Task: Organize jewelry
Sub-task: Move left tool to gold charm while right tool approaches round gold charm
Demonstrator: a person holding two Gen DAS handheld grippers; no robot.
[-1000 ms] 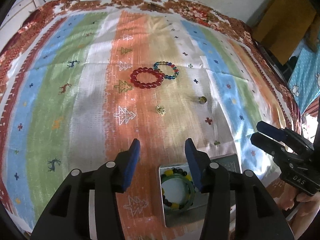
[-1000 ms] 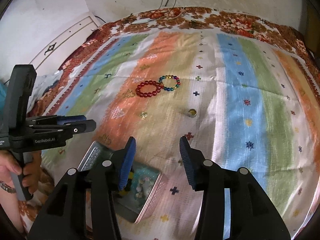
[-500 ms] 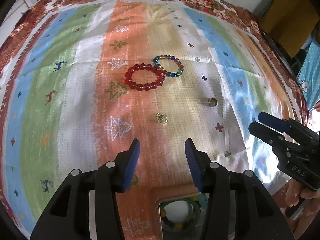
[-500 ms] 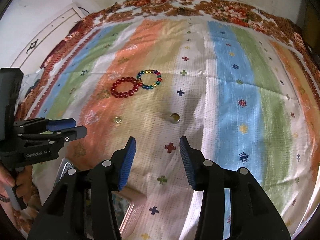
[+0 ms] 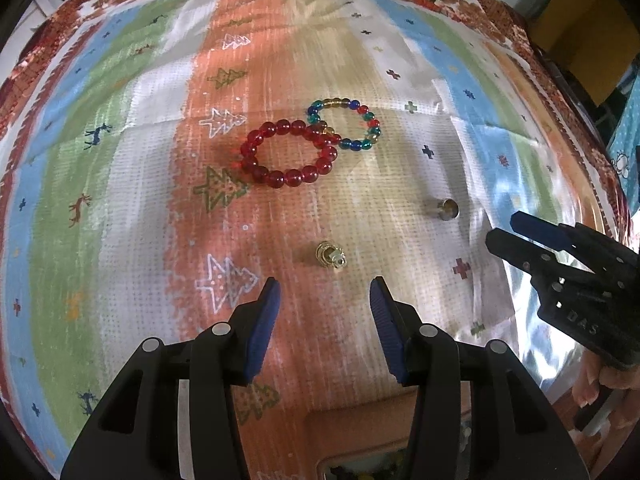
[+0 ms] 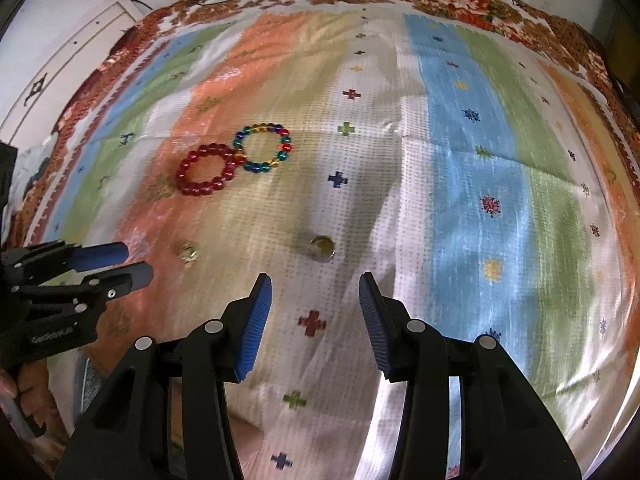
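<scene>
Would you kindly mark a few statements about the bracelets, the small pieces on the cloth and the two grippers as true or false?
1. The red bead bracelet overlaps the multicoloured bead bracelet. True.
2. The left gripper is shut on the red bead bracelet. False: its jaws are open and empty, above the cloth.
3. A small gold ring-like piece lies on the striped cloth just ahead of the left gripper. True.
4. The right gripper holds the small round gold piece. False: that piece lies on the cloth ahead of its open jaws.
5. Both bracelets sit inside a tin. False: they lie on the cloth.
</scene>
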